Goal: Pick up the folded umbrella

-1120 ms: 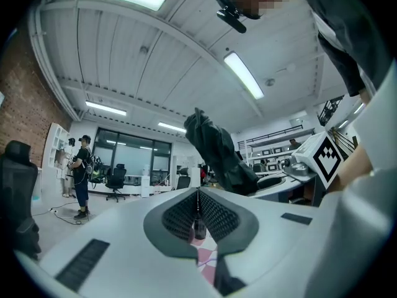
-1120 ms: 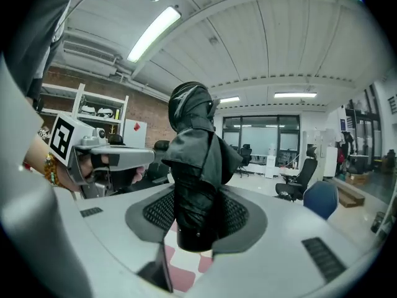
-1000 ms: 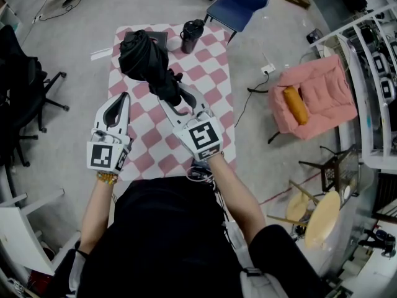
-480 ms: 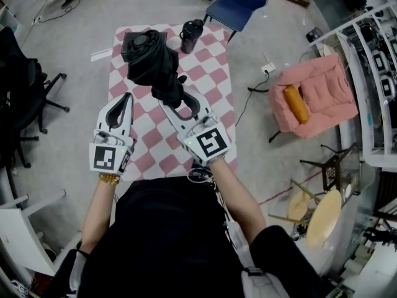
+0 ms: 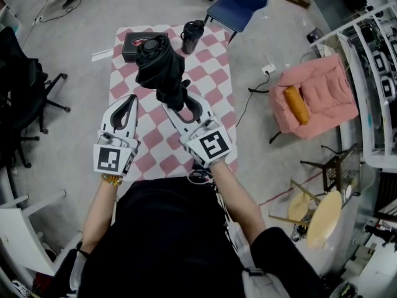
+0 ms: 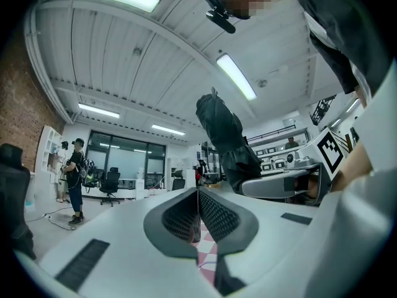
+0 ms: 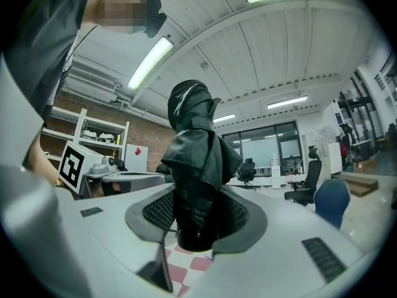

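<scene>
The folded black umbrella (image 5: pixel 161 64) stands nearly upright above the checked table, handle end down. My right gripper (image 5: pixel 181 102) is shut on its lower part. In the right gripper view the umbrella (image 7: pixel 196 166) fills the gap between the two pads, and its round handle base sticks out below them. My left gripper (image 5: pixel 127 108) hovers level to the left of it, apart from the umbrella, with its jaws together and nothing between them. In the left gripper view the pads meet at my left gripper (image 6: pixel 198 213), and the umbrella (image 6: pixel 227 141) rises to the right.
The table (image 5: pixel 214 73) has a pink-and-white checked cloth. A black box (image 5: pixel 131 45) lies at its far left and a dark tumbler (image 5: pixel 191 36) at its far right. A blue chair (image 5: pixel 239 2) stands behind the table, and a pink seat (image 5: pixel 313 95) to the right.
The umbrella has swung from leaning left to nearly upright, uncovering the black box behind it. My right gripper turned with it. My left gripper has barely moved.
</scene>
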The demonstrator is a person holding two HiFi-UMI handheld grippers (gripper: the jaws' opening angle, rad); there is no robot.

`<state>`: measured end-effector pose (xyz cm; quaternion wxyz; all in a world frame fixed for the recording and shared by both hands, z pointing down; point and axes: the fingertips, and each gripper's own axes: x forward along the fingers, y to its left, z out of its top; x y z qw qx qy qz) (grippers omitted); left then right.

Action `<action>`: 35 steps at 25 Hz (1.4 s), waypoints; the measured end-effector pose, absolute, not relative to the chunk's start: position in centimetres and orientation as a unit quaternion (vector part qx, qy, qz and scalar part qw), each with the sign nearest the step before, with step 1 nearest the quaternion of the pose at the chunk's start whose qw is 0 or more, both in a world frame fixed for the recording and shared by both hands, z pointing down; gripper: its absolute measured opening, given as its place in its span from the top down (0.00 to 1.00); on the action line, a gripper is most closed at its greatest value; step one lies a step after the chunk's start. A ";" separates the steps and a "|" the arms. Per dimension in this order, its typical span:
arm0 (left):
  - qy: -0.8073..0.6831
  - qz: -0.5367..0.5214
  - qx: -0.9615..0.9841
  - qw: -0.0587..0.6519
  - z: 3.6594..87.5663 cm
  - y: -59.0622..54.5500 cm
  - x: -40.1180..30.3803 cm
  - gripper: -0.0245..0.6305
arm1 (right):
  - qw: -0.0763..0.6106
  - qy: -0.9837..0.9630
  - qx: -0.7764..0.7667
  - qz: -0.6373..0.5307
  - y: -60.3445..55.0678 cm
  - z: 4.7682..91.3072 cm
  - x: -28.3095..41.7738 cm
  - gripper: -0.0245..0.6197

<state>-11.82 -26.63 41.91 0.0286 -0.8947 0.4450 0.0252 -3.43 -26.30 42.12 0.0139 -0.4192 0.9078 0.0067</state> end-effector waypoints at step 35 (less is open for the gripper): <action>0.439 0.016 -0.898 0.018 42.6 -26.5 -11.6 0.94 | 0.001 0.906 -0.423 0.006 -25.5 42.7 -2.9 0.70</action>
